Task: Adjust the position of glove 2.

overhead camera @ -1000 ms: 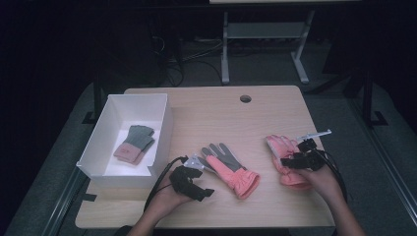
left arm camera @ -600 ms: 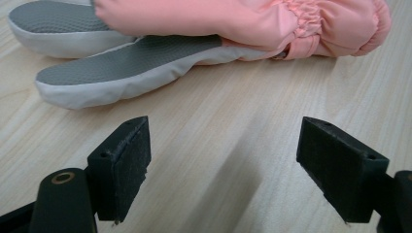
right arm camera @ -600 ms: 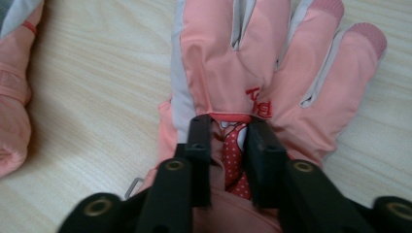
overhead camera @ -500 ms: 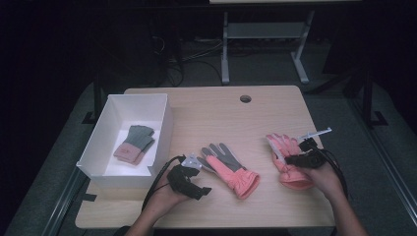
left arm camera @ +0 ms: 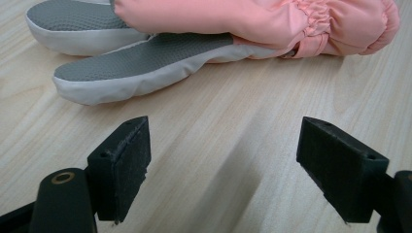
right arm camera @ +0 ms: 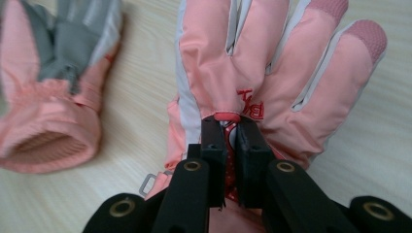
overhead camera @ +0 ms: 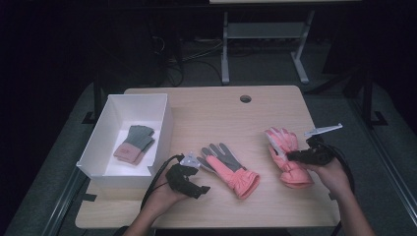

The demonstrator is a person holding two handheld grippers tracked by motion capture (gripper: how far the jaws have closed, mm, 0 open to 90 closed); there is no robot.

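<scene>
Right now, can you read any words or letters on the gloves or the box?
"B": red stitched letters on the back of the pink glove start with this; the rest is cut off by the right gripper, pinched shut on the fabric.
Grey-palmed pink glove: no writing visible.
Small glove in the white box: too small to tell.
White box: no writing visible.
</scene>
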